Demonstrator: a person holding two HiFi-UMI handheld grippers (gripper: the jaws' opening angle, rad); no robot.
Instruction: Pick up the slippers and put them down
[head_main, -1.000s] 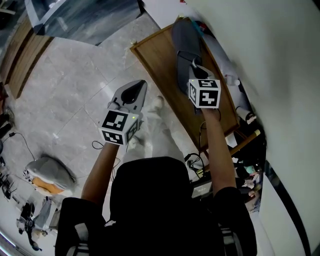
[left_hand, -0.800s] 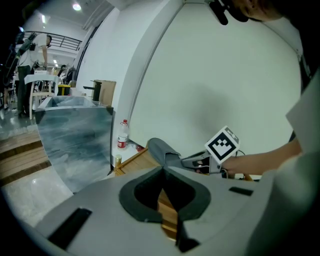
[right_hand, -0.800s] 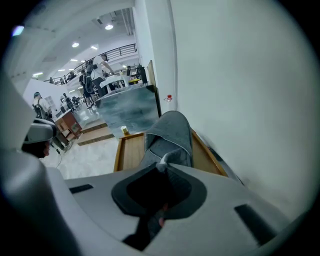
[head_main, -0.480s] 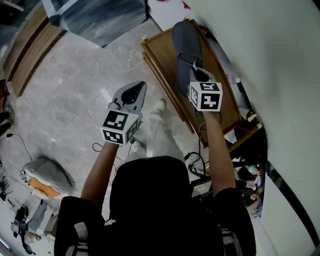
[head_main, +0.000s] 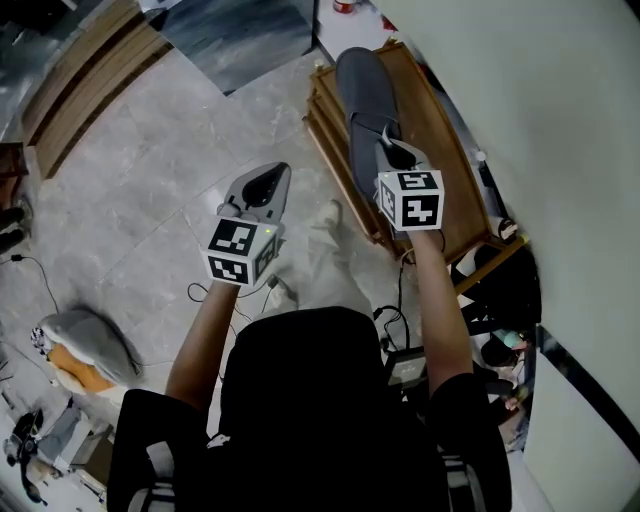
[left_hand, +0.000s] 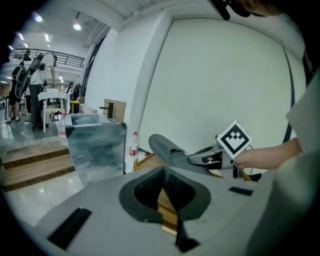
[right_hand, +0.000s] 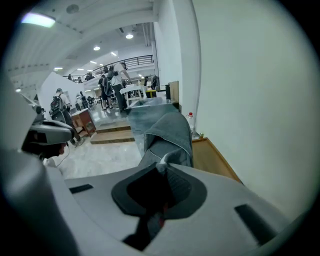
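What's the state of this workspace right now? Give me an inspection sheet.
Surface: wooden rack against the white wall.
Job's things: one grey slipper, held over the rack.
Clutter: grey-and-orange bundle on the floor; bottle beside the rack.
Grippers: right claw shut on the slipper; left claw shut, empty.
Cables: black cable on the floor at left; more cables by the rack's near end.
Surroundings: tiled floor, wooden steps, people far off.

A wooden rack (head_main: 437, 118) stands against the white wall (head_main: 560, 120). Past its far end sit a small bottle (left_hand: 133, 145) and a shiny metal box (left_hand: 97, 145), with wooden steps (head_main: 85, 65) beyond.
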